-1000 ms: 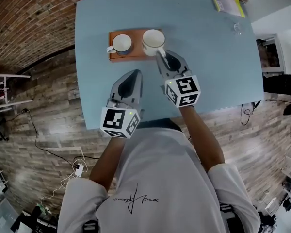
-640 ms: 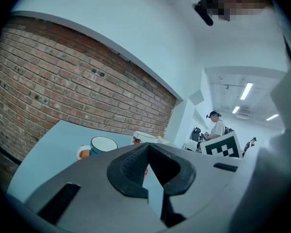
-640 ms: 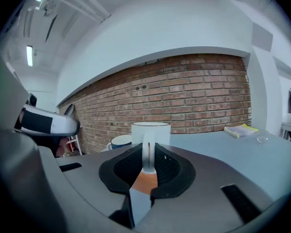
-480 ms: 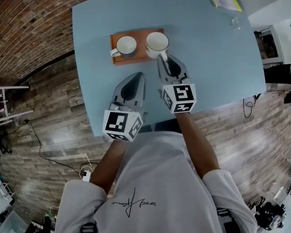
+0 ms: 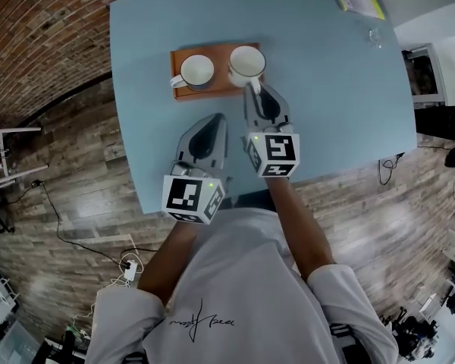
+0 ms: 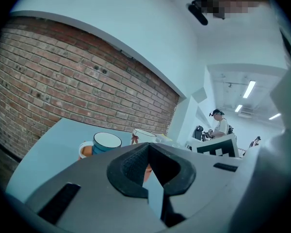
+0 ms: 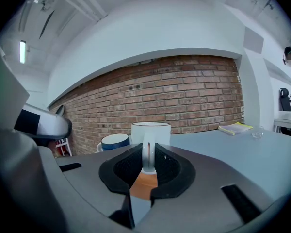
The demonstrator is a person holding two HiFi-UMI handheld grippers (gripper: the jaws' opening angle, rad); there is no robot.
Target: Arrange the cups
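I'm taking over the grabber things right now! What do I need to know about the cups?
Left tongs: shut, empty, over the near part of the table, short of the cups.
Right tongs: closed on the handle of the white cup.
Things: the white cup stands at the right end of the orange tray, the blue cup at its left end, both upright.
Done: handle gripped.
Left: probably moving the white cup; where it should go isn't shown.
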